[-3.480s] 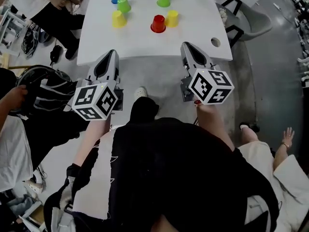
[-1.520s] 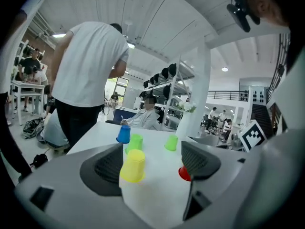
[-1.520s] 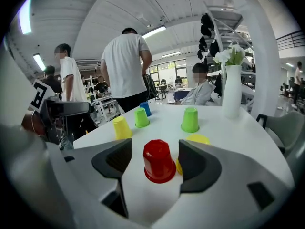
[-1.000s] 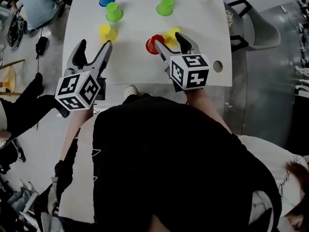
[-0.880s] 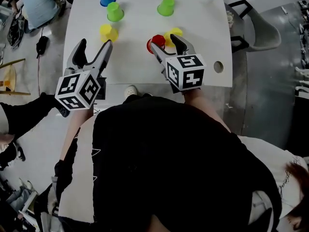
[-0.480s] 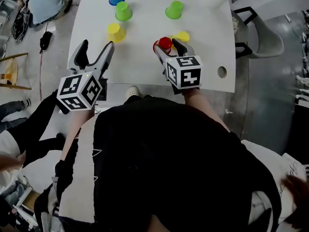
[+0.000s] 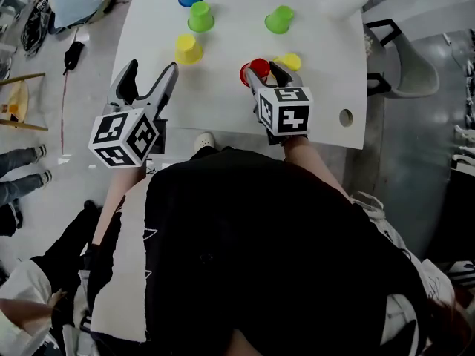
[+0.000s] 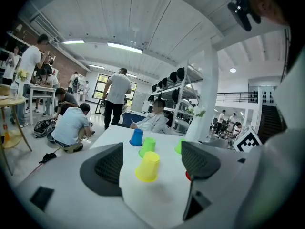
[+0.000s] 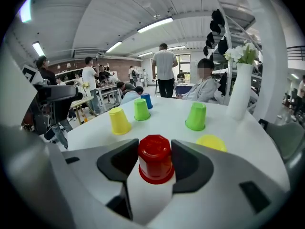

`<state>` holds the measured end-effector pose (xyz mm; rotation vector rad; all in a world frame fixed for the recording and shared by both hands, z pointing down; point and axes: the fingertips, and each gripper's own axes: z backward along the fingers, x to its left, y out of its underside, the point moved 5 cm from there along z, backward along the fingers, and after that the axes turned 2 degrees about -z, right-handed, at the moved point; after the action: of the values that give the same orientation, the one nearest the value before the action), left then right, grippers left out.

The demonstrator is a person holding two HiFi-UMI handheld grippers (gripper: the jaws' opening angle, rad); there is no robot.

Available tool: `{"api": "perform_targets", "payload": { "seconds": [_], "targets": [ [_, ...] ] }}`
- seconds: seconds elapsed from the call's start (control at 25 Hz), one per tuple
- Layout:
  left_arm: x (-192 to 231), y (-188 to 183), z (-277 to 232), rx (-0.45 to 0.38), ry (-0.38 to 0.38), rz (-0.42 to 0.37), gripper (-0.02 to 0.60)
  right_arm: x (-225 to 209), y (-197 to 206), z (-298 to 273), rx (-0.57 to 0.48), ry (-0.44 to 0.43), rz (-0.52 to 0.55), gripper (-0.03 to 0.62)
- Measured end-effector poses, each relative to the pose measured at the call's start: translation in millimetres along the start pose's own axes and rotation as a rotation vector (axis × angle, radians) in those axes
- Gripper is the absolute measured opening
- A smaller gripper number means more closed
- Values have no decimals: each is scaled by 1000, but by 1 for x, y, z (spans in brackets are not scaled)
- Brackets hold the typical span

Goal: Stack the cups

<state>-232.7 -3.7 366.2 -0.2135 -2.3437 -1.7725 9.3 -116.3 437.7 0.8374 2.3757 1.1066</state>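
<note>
Red cup (image 9: 155,159) between closing right fingers (image 9: 189,167)

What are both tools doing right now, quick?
Left tool: open, holding nothing.
Right tool: its jaws have just been closing and now pinch the red cup.

Open tabletop (image 7: 221,80) left of red cup (image 7: 258,67)

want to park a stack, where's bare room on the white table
Bare: the middle lane between the left yellow plastic cup and the red plastic cup; the white table's near edge. Crowded: red cup beside the right yellow plastic cup.
</note>
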Motion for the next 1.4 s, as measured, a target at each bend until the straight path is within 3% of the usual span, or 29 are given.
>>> {"api": "perform_targets", "payload": {
  "seconds": [0.4,1.16,1.4],
  "targets": [
    [16,-1,1,2,-19,7,379,10,-21,-20,-17,-4,-13,213],
    [34,-1,-10,15,-16,13,379,14,-26,-39,-5,8,-20,219],
    [31,-3,-16,13,3,7,379,5,-62,-9,-131,-1,-72,264]
  ]
}}
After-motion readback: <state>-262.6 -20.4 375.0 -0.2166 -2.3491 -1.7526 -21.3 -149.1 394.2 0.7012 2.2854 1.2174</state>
